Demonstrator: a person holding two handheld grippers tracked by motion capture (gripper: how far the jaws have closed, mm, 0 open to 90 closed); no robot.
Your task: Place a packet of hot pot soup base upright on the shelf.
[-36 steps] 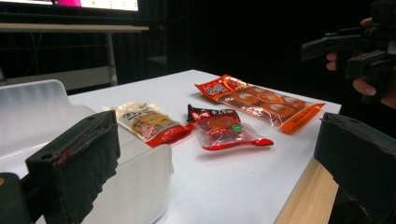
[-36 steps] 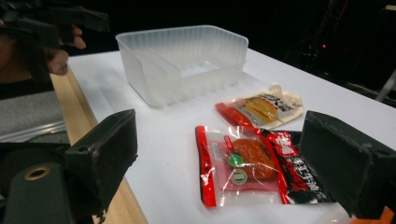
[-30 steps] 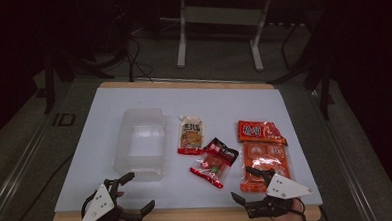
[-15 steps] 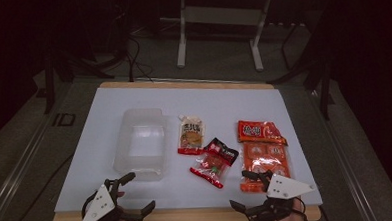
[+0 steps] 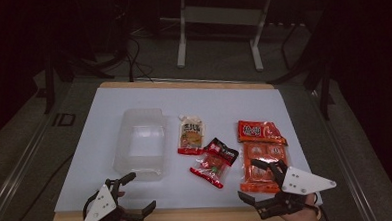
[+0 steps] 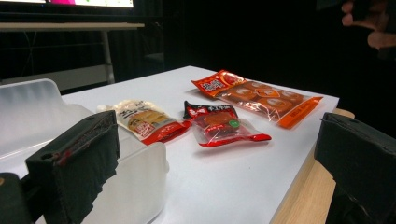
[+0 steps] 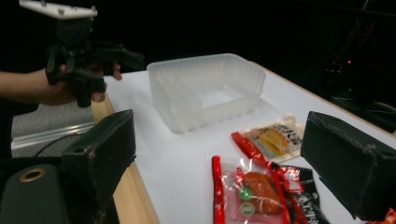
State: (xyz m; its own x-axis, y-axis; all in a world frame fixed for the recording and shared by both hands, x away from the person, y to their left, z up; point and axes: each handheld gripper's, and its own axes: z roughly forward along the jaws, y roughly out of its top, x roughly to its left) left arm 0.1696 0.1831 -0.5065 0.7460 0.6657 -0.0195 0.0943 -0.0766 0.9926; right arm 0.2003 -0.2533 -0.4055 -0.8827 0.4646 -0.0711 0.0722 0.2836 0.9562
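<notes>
A clear plastic container (image 5: pixel 140 143) stands left of centre on the white table. To its right lie a cream snack pouch (image 5: pixel 191 135), a small red and black packet (image 5: pixel 213 161) and a large orange pack (image 5: pixel 258 155). My left gripper (image 5: pixel 139 193) is open at the front edge, just in front of the container (image 6: pixel 42 116), holding nothing. My right gripper (image 5: pixel 249 179) is open at the front right, with its far jaw over the near end of the orange pack. The red packet (image 7: pixel 247 191) and the pouch (image 7: pixel 273 140) lie between its jaws, farther out.
The table's wooden front edge (image 5: pixel 188 216) runs under both grippers. Beyond the far edge, a metal stand (image 5: pixel 217 19) and cables rest on the dark floor. The other hand and its gripper (image 7: pixel 79 56) appear at the upper left of the right gripper view.
The right gripper has turned a little at the front edge. The left gripper, the container and the packets stay where they were.
</notes>
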